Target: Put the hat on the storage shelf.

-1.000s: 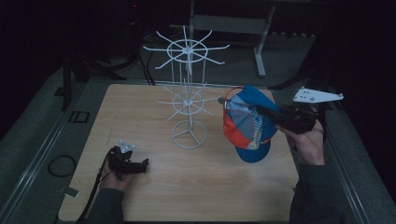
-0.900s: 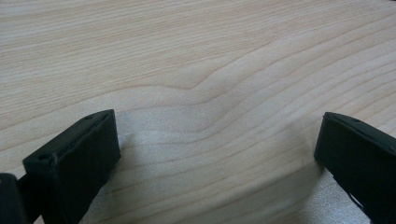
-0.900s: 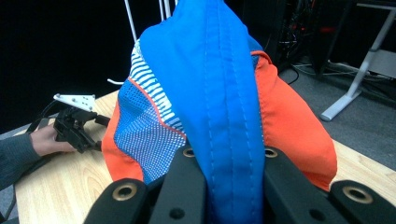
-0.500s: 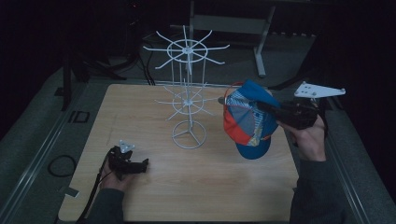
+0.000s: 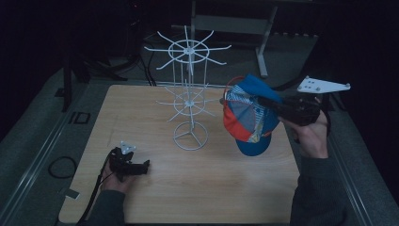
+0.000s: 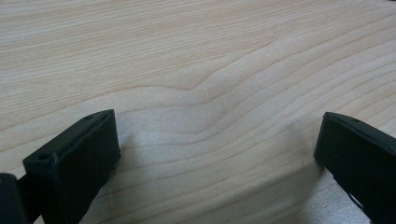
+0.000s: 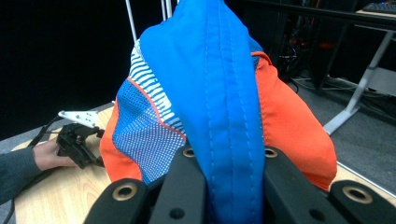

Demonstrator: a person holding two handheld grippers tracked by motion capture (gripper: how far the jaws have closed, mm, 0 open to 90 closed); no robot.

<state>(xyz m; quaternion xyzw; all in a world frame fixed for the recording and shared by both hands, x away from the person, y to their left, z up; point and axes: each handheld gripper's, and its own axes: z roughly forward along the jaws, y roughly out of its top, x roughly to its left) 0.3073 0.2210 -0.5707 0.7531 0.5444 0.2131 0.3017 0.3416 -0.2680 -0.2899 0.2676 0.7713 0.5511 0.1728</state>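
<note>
The right gripper is clamped on a cap; in the right gripper view its black fingers press from both sides on a fold of the cap's blue cloth, with orange panels and a blue-and-white mesh side spreading out beyond. In the high view the cap hangs in the air above the table, toward 3 o'clock from the white wire rack, its brim pointing down toward 6 o'clock. The cap is just beside the tips of the rack's lower ring of prongs; whether it touches one cannot be told. The right hand holds the gripper from the 3 o'clock side, the grey plate on top pointing away from the rack.

The left gripper lies low at about 7 o'clock from the rack's round base, well apart from it, held by the left hand. In the left gripper view its fingers stand wide apart with nothing between them, just bare wood grain under them. The same gripper appears past the cap in the right gripper view, resting on the table.
</note>
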